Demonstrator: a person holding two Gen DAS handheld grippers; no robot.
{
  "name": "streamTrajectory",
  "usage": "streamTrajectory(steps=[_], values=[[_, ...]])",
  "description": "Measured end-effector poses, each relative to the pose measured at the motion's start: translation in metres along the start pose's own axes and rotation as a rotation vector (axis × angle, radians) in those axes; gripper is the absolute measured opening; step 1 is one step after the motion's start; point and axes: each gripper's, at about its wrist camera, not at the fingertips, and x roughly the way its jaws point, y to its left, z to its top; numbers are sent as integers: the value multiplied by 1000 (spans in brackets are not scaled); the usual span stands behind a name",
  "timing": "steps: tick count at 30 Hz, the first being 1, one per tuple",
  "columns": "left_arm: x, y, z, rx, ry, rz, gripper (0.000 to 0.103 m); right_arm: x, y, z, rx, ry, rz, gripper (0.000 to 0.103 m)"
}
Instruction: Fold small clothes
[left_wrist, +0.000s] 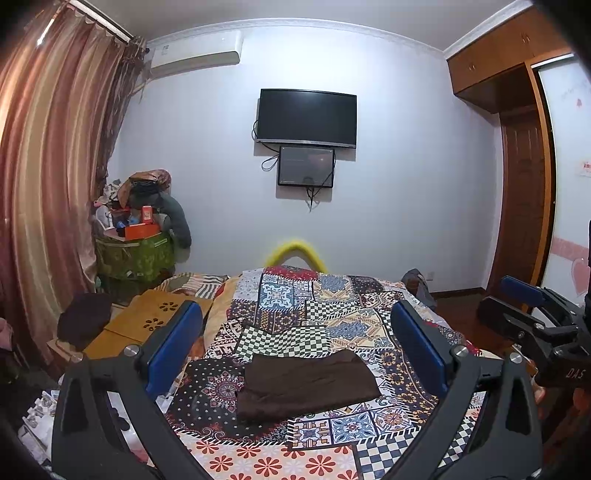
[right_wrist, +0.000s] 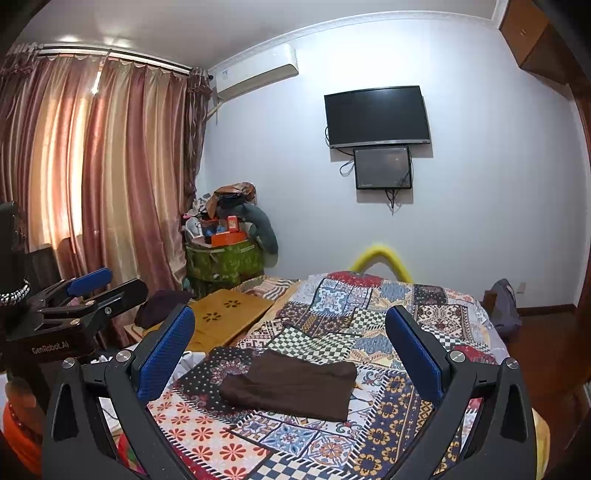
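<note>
A dark brown folded garment (left_wrist: 306, 384) lies flat on the patchwork bedspread (left_wrist: 295, 306); it also shows in the right wrist view (right_wrist: 291, 384). My left gripper (left_wrist: 295, 343) is open and empty, held above and just short of the garment, its blue pads (left_wrist: 177, 343) wide apart. My right gripper (right_wrist: 291, 347) is open and empty too, above the garment. Each gripper shows at the edge of the other's view: the right one (left_wrist: 532, 314), the left one (right_wrist: 85, 295).
A wooden lap table (right_wrist: 221, 314) with a dark cloth (right_wrist: 159, 302) sits left of the bed. A cluttered green bin (right_wrist: 225, 254) stands in the corner by the curtains (right_wrist: 92, 166). A TV (left_wrist: 306, 116) hangs on the wall. A wardrobe (left_wrist: 524, 184) stands at right.
</note>
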Motion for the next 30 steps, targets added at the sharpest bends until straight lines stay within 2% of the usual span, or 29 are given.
streamTrajectory(steps=[30], values=[[0,0,-3,13,-3,-17,103,-1,1,1,6,6,-9,102]])
